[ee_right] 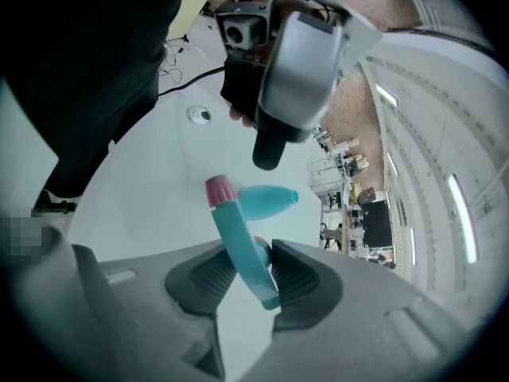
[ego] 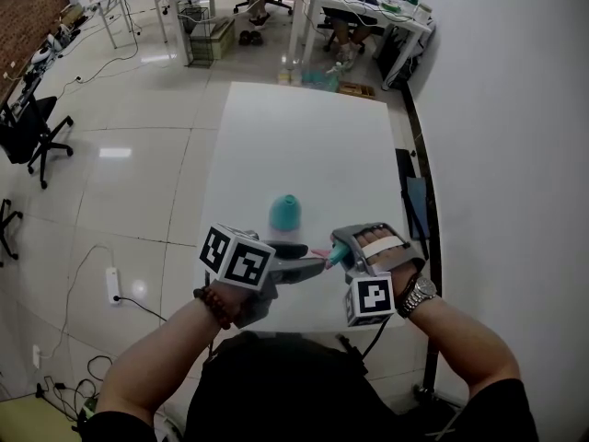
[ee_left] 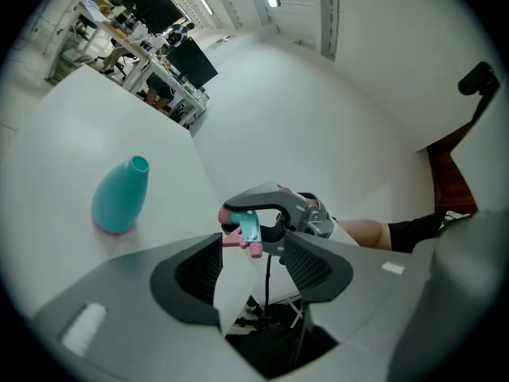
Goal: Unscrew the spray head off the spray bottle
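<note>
Right tongs (ee_right: 253,281) clamp the slim teal plastic spray head (ee_right: 238,241) with its pink nozzle (ee_right: 220,189), left tongs (ee_left: 253,265) stand apart and empty just beside it, the smooth, rounded bottle (ee_left: 119,197) upright, open-necked, on the white worktop (ego: 304,145).

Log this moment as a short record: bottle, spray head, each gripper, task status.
spray bottle: teal, stands on the white table, neck open, no head on it
spray head: teal with pink parts, off the bottle, held above the table
right gripper: shut on the spray head
left gripper: jaws apart, grips nothing, close to the spray head
task status: head already off the bottle
</note>
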Demonstrator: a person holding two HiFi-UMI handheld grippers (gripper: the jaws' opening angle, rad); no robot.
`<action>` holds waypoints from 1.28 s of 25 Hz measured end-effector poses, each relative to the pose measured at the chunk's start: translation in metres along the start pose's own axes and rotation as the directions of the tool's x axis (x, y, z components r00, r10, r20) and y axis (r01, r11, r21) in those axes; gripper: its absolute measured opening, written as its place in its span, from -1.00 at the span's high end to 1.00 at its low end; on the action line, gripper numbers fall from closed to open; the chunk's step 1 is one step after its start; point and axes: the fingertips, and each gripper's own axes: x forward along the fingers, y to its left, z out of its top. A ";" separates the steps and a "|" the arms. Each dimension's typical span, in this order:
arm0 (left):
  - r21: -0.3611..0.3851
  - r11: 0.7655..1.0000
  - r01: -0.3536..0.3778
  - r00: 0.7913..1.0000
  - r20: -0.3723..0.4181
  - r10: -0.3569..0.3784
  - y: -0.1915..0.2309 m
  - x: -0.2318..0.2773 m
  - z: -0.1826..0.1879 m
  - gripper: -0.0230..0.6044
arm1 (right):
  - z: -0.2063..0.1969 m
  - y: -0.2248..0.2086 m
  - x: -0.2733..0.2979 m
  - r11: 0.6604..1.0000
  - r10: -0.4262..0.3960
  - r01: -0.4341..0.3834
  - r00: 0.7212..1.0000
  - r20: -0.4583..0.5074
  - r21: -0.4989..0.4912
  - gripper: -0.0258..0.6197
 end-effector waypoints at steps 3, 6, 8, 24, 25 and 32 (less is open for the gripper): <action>0.039 0.998 -0.042 0.999 0.026 0.041 0.010 -0.010 0.006 0.08 | -0.005 -0.003 -0.001 0.995 0.029 -0.030 0.999 0.017 0.099 0.54; 0.088 0.990 -0.111 0.994 0.033 0.108 0.022 -0.018 0.010 0.08 | -0.011 -0.009 -0.003 0.979 0.050 -0.057 0.998 0.037 0.194 0.54; 0.123 0.979 -0.165 0.986 0.030 0.163 0.034 -0.021 0.010 0.08 | -0.015 -0.013 -0.005 0.964 0.063 -0.075 0.997 0.053 0.255 0.54; 0.389 0.771 -0.503 0.841 0.016 0.541 0.127 -0.027 0.000 -0.29 | -0.010 -0.065 -0.041 0.692 0.129 -0.288 0.951 0.280 0.662 0.54; 0.412 0.748 -0.521 0.828 0.029 0.561 0.133 -0.027 0.002 -0.32 | -0.008 -0.068 -0.045 0.674 0.126 -0.298 0.948 0.293 0.675 0.54; 0.558 0.607 -0.566 0.767 0.085 0.636 0.162 -0.013 0.008 -0.46 | -0.001 -0.094 -0.063 0.588 0.095 -0.343 0.929 0.359 0.733 0.54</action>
